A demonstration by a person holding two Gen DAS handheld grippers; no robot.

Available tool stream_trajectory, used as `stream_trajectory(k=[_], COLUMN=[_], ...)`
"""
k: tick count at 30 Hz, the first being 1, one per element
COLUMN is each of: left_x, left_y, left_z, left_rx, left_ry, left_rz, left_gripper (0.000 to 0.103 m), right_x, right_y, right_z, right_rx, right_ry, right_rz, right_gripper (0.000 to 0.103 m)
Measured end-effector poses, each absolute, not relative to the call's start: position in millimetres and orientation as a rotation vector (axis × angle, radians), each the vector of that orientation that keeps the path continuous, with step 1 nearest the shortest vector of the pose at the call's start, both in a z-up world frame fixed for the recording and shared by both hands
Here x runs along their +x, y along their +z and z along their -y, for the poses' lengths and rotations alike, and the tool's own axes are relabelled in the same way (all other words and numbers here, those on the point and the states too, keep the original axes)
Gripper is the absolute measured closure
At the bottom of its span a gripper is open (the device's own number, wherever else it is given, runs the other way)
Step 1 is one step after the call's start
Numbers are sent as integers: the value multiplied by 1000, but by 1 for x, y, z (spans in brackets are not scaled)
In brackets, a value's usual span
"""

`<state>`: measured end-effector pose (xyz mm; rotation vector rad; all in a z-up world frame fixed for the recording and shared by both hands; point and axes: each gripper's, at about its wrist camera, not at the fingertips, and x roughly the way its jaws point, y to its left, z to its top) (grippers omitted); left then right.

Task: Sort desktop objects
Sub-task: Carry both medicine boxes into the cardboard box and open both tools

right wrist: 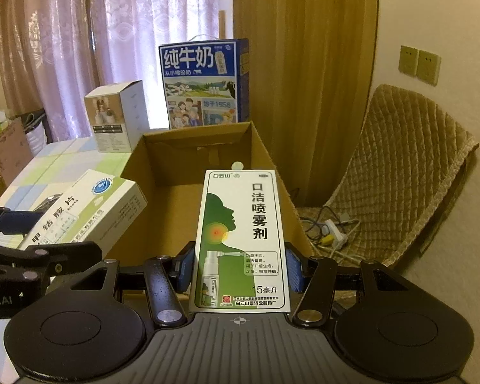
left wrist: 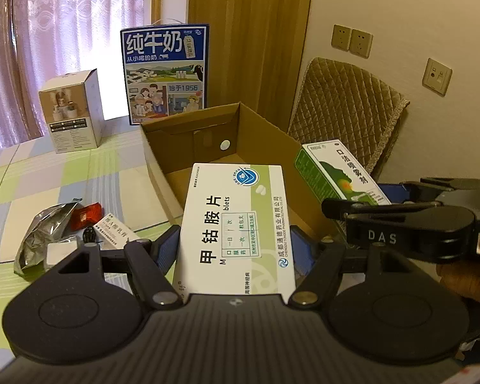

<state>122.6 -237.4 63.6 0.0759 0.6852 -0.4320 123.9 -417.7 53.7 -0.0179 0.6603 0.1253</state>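
The left gripper [left wrist: 235,246] is closed on a white tablet box [left wrist: 236,227]; the blue pads [left wrist: 168,246] are pressed against the box's two long sides, and the box is held flat, its printed face upward. The far end of the tablet box is positioned over the near edge of an open cardboard box [left wrist: 256,134] that stands on the table [left wrist: 64,172].

The right gripper [right wrist: 238,270] is closed on a green-and-white spray box [right wrist: 241,240], held lengthwise between its blue pads [right wrist: 292,270] with the printed face upward. The far end of the spray box is positioned over the near right part of the cardboard box [right wrist: 195,160]. In the left wrist view the spray box [left wrist: 339,172] is seen at the right wall of the cardboard box, with the right gripper [left wrist: 400,220] just beside it. In the right wrist view the tablet box [right wrist: 80,208] is seen at the left wall of the cardboard box.

The interior of the cardboard box shows only its bare floor and a round white sticker [left wrist: 225,144] on the back wall.

On the table to the left of the left gripper, a silver foil pouch [left wrist: 44,230], a small red packet [left wrist: 86,216] and a small white ointment box [left wrist: 115,230] are lying close together. A blue milk carton [left wrist: 166,73] and a white product box [left wrist: 72,112] are standing behind the cardboard box. A padded chair [left wrist: 345,108] is placed at the wall to the right.
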Motion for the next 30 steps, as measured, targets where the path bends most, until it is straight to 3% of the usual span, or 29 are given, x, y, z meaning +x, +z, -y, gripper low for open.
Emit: stream_trajectory(k=[30], left_x=[165], left_y=[43], left_z=[258], left_rx=[51], left_ry=[-415], left_rz=[-707], left_gripper=[35], right_x=[156], right_y=[40], right_z=[426], right_rx=[-30], right_ry=[127], right_rz=[-688], right_gripper=[50])
